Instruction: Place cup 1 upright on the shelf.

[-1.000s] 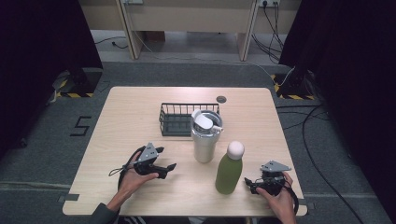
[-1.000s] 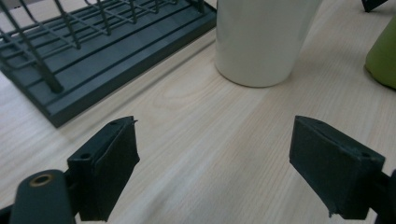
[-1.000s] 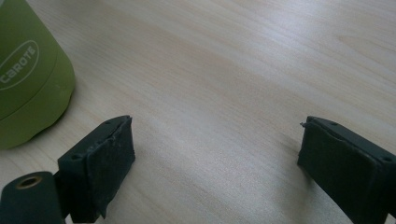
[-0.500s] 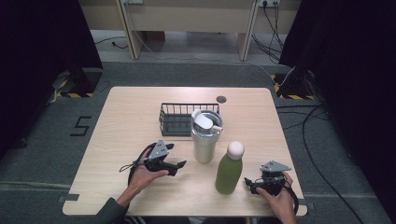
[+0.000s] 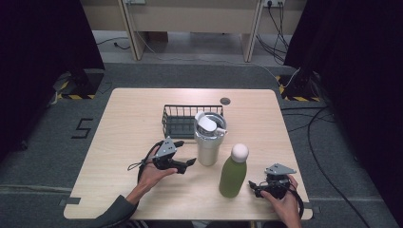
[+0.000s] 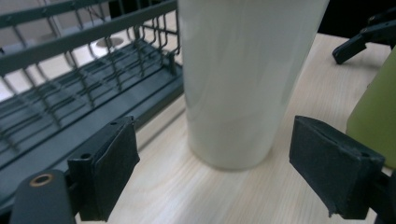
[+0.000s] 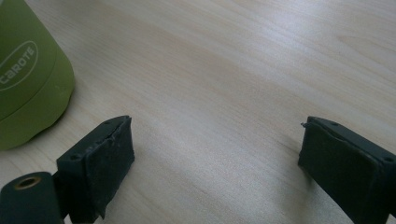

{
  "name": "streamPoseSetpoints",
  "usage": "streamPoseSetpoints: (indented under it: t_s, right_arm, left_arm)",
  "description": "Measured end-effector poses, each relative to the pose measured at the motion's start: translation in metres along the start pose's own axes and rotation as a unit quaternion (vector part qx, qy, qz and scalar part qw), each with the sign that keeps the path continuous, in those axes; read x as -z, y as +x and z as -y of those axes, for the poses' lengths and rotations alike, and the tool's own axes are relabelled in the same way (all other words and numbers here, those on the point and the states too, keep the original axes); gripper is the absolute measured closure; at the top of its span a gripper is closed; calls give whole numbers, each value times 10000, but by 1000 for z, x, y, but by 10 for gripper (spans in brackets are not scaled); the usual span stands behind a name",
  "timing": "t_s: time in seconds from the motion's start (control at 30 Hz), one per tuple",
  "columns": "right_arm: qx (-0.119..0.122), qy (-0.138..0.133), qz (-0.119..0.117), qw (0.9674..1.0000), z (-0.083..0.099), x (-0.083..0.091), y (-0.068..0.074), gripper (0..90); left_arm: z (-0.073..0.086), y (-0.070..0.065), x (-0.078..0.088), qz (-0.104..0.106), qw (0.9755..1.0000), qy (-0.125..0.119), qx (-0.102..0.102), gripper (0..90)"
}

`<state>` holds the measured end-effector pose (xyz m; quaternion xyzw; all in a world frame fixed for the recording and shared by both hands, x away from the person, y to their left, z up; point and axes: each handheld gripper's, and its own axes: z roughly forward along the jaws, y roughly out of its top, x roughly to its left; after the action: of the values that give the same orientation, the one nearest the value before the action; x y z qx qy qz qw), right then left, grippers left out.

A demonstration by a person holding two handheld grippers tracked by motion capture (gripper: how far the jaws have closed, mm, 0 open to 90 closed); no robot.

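Bottle green, reads "CAROTE" | left claw apart at tumbler | right claw apart

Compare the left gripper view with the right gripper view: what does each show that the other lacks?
Left gripper view alone: the white tumbler standing between the open left gripper jaws, untouched by either, the dark wire basket beside it, and the other gripper's jaw tips at top right. Right gripper view alone: white lettering on the green bottle, which stands left of the open right gripper, with bare wood between its jaws. Both share: the green bottle, the wooden table, and wide-open black jaws.
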<state>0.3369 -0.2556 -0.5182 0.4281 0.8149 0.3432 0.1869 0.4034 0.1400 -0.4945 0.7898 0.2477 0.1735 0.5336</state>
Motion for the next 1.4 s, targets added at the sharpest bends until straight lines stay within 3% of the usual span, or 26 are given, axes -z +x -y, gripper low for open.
streamPoseSetpoints:
  t_s: [0.07, 0.33, 0.6, 1.03, 1.4]
  right_arm:
    - [1, -1, 0, 10000, 0, 0, 0, 102]
    - [0, 0, 0, 10000, 0, 0, 0, 102]
    - [-12, 3, -1, 10000, 0, 0, 0, 102]
    - [-9, 3, -1, 10000, 0, 0, 0, 102]
    - [-8, 3, -1, 10000, 0, 0, 0, 101]
  left_arm:
    - [-2, -1, -4, 26, 10000, -45, -72, 150]
    - [-7, -1, -14, 37, 9999, -115, -37, 151]
    - [-10, -7, -22, 130, 9996, -179, -178, 152]
    - [-15, -12, -40, 241, 9988, -405, -147, 148]
    - [-15, -15, -53, 172, 9981, -584, -108, 106]
